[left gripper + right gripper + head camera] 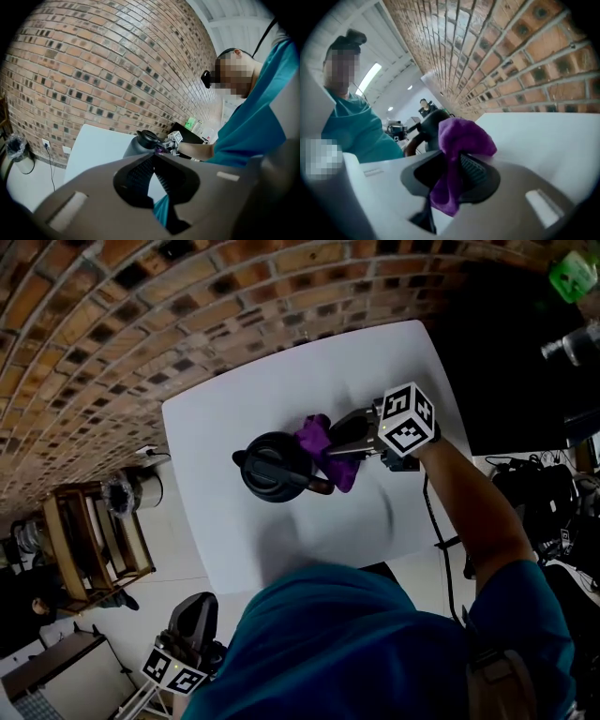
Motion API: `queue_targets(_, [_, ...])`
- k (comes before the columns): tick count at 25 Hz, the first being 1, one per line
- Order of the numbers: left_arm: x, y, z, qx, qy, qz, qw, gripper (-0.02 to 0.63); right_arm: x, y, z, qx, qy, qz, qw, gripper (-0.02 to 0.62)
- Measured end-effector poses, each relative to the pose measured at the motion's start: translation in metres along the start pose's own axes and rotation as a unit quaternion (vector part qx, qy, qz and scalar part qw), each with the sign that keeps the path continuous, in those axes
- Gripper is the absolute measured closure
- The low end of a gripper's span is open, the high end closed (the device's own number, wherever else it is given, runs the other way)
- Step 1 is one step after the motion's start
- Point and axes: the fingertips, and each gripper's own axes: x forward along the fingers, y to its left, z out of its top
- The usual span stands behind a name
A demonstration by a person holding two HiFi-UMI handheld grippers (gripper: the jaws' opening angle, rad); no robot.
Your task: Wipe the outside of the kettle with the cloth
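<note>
Black rounded kettle (272, 465) stands mid white surface (375, 371). Right tool (339, 444) pinches the purple cloth (314, 435) at the kettle's side. Left tool (153, 154), jaws together and empty, hangs well away below. With nothing bracing it, the kettle may slide or tip under a sideways wipe.

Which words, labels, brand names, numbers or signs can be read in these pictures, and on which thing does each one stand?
No readable text in any view.
Marker cube on the right gripper: black-and-white square patterns only, no letters.
Kettle: no brand or print visible.
Purple cloth in the right gripper: no tag visible.
Green object at the head view's far corner: too blurred to read.
</note>
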Motion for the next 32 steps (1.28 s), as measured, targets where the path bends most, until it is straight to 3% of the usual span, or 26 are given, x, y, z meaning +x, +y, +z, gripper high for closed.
queue_targets(7, [0.01, -0.007, -0.012, -0.004, 0.025, 0.0, 0.9997, 0.602, 0.029, -0.024, -0.044, 0.005, 0.044, -0.037, 0.998, 0.492])
queue_targets(11, [0.01, -0.008, -0.017, -0.007, 0.032, 0.001, 0.9995, 0.602, 0.041, -0.034, -0.073, -0.018, 0.109, -0.084, 0.99, 0.492])
queue_targets(13, [0.009, -0.009, -0.017, -0.003, 0.031, 0.001, 0.9995, 0.601, 0.043, -0.038, -0.082, -0.031, 0.14, -0.112, 0.983, 0.492])
queue_targets(17, [0.007, -0.011, -0.014, 0.003, 0.019, -0.004, 0.9998, 0.602, 0.049, -0.048, -0.101, -0.087, 0.212, -0.184, 0.956, 0.492])
queue_targets(24, [-0.003, -0.011, -0.001, 0.014, -0.016, -0.018, 0.9996, 0.602, 0.023, 0.007, -0.088, -0.167, 0.136, -0.223, 0.951, 0.493])
queue_targets(28, [-0.006, -0.013, 0.001, 0.018, -0.017, -0.02, 0.9995, 0.602, 0.03, 0.009, -0.098, -0.153, 0.093, -0.251, 0.951, 0.492])
queue_targets(32, [-0.006, -0.011, -0.005, 0.014, -0.009, -0.014, 0.9998, 0.602, 0.053, -0.01, -0.101, -0.181, 0.118, -0.262, 0.941, 0.492])
